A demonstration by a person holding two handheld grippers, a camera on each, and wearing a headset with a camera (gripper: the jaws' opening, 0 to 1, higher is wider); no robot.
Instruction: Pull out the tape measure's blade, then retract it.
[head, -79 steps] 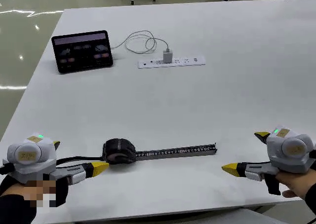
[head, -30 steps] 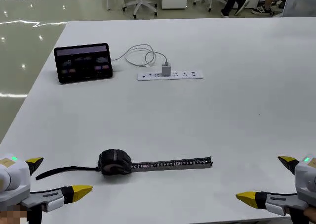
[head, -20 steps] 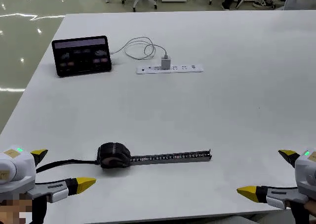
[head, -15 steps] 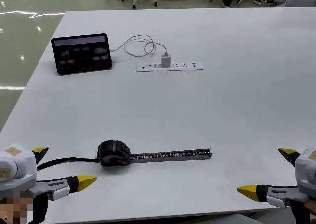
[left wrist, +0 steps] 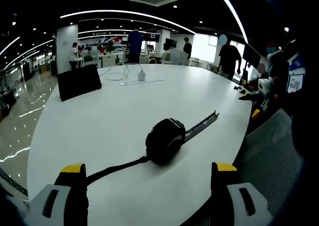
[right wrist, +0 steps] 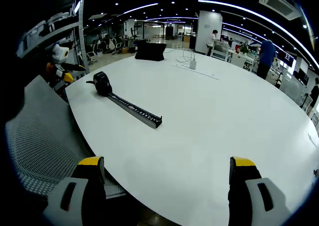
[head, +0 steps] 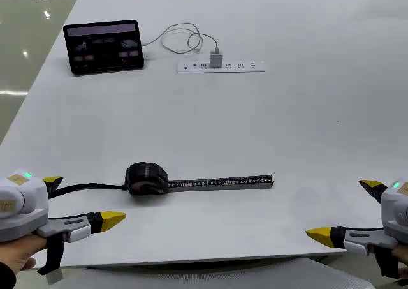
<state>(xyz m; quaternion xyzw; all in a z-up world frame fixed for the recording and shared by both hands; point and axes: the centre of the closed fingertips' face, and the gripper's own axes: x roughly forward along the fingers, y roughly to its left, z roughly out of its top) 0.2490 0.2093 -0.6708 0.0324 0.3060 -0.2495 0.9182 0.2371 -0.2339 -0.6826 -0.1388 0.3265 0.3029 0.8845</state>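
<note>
Left claw (head: 83, 201): spread wide, nothing between the jaws, near the tape measure (head: 146, 178) on its strap side, not touching it. From the left gripper view, tape measure dead ahead between the two yellow tips, black strap (head: 89, 188) trailing from the case back toward the claw. Right claw (head: 343, 210): spread wide too, empty, well apart from the tape measure, out past the blade's free end. From the right gripper view, tape measure far off to the left, blade end nearest. Tape measure itself: round black case flat on the white surface (head: 268, 123), close to the near edge. Blade (head: 220, 183) pulled out of the case, lying straight and flat, pointing away from the case toward the right claw's side, printed marks up, end hook on the surface. Beyond the tape measure, well apart toward the far side: dark tablet (head: 103, 46) propped upright, white power strip (head: 221, 66) lying flat, charger (head: 217, 60) plugged into it, white cable (head: 182, 43) looped between tablet and charger.
</note>
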